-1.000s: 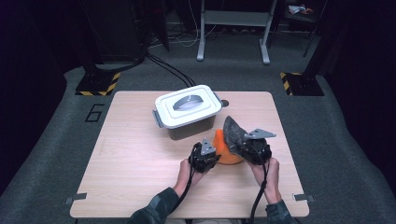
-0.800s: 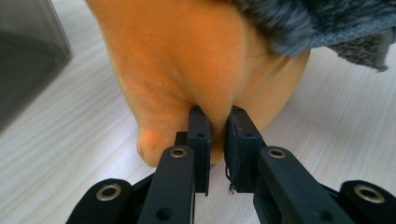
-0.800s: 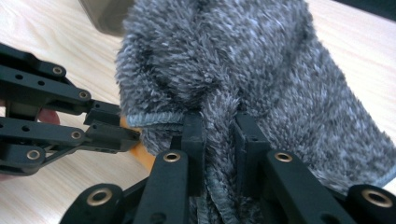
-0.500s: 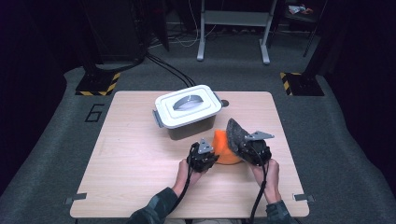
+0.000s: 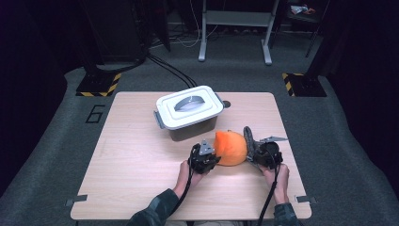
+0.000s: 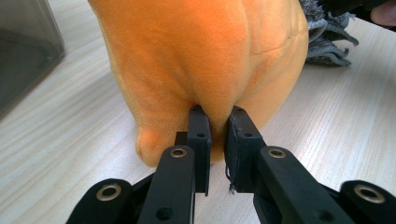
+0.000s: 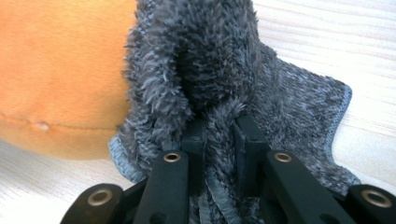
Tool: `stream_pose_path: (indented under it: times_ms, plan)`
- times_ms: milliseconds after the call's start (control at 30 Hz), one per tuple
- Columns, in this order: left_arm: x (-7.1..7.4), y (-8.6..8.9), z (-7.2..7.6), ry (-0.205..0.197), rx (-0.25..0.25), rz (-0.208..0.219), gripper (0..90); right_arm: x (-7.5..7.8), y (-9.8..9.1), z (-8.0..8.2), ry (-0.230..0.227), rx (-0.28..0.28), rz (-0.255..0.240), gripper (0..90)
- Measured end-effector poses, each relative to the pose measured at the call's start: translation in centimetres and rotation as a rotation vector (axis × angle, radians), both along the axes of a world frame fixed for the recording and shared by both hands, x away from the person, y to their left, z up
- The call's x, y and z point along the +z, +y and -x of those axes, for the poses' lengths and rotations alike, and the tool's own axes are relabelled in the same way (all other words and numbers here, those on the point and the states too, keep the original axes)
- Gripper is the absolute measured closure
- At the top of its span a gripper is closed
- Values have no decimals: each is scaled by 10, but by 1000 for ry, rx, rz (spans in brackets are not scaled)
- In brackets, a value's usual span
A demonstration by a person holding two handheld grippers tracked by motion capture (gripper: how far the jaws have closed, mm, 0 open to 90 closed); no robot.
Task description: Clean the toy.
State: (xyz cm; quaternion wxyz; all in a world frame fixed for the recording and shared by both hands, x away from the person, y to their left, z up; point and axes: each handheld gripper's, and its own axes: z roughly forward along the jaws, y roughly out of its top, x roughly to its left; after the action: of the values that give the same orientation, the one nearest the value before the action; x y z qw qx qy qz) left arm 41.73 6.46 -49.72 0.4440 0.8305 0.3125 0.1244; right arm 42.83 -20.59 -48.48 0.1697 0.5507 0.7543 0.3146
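Two grips on soft goods: the orange plush [image 5: 231,148] sits mid-table, just in front of the box [image 5: 189,113], left gripper [image 6: 217,128] pinching a fold of its skin. Right gripper [image 7: 219,140] is clamped on the grey cloth [image 7: 210,74] touching the plush's far side. Light, squashy stuff (it'll stretch, not slip), so I'd bite deep into a fold.

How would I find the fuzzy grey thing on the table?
Start at the white-lidded box on the wooden table. In front of it lies an orange plush; the grey cloth touches its right side, pinched in the right gripper. It's shaggy and dark.
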Motion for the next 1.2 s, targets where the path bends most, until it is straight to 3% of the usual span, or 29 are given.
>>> stream_pose_path:
  times_ms: [100, 233, 367, 533, 700, 933, 1200]
  plan:
    - [0, 0, 0, -5, 4, 1, 814, 10, -3, 7, -38, -2, 11, 773]
    - [1, -1, 1, -13, 4, -2, 815, 38, 2, 22, -120, 19, 7, 773]
    - [2, -2, 1, -22, 2, 3, 815, 64, 29, 35, -199, 110, 43, 771]
    - [4, -3, 2, -27, -1, 3, 815, 66, 62, 33, -197, 186, 83, 771]
    - [4, -3, 1, -25, 0, -1, 816, 55, 74, 27, -175, 174, 111, 772]
    - [4, -4, 0, -16, -3, -8, 816, 50, 58, 23, -158, 150, 98, 774]
    - [2, -3, -1, -4, -4, -6, 818, 29, 23, 12, -83, 54, 60, 773]
